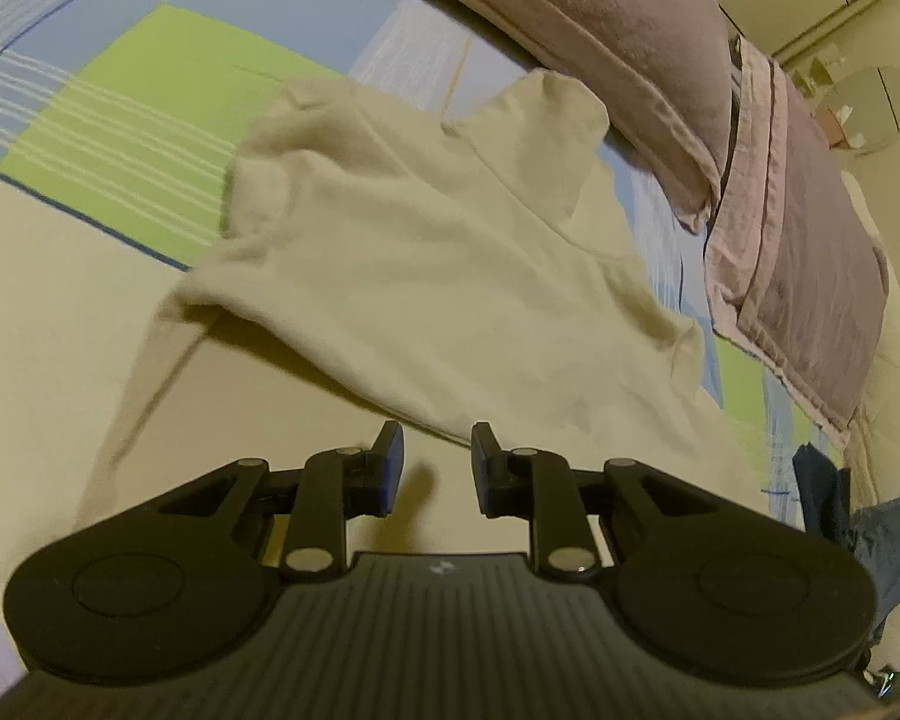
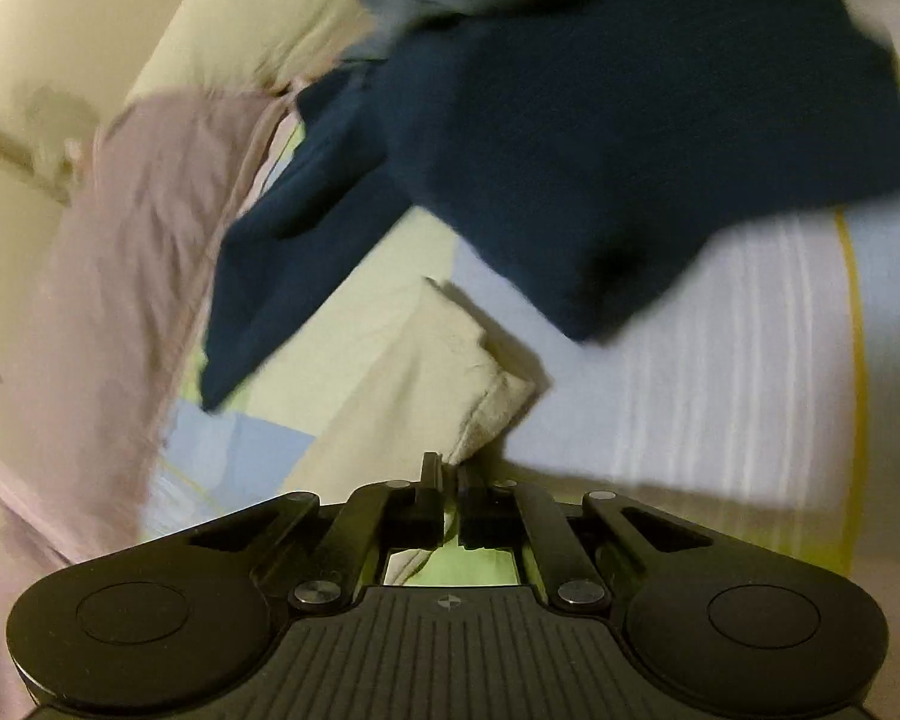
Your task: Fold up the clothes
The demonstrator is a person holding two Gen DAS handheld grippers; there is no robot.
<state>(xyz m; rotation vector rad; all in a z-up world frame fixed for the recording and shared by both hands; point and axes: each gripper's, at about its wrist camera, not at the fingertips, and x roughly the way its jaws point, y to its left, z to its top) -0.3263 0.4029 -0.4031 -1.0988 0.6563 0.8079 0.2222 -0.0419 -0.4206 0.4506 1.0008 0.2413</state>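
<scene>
A cream long-sleeved turtleneck top (image 1: 426, 252) lies partly folded on the bed, its neck toward the pillows. My left gripper (image 1: 435, 456) is open and empty, just short of the top's near folded edge. In the right wrist view, my right gripper (image 2: 449, 480) is shut on the cuff of the cream sleeve (image 2: 426, 384), which stretches away from the fingers over the bedsheet. The view is blurred by motion.
A checked blue, green and cream bedsheet (image 1: 138, 114) covers the bed. Mauve pillows (image 1: 624, 42) lie along its far edge. A dark navy garment (image 2: 600, 138) lies beyond the sleeve; a part of it shows at the right in the left wrist view (image 1: 834, 504).
</scene>
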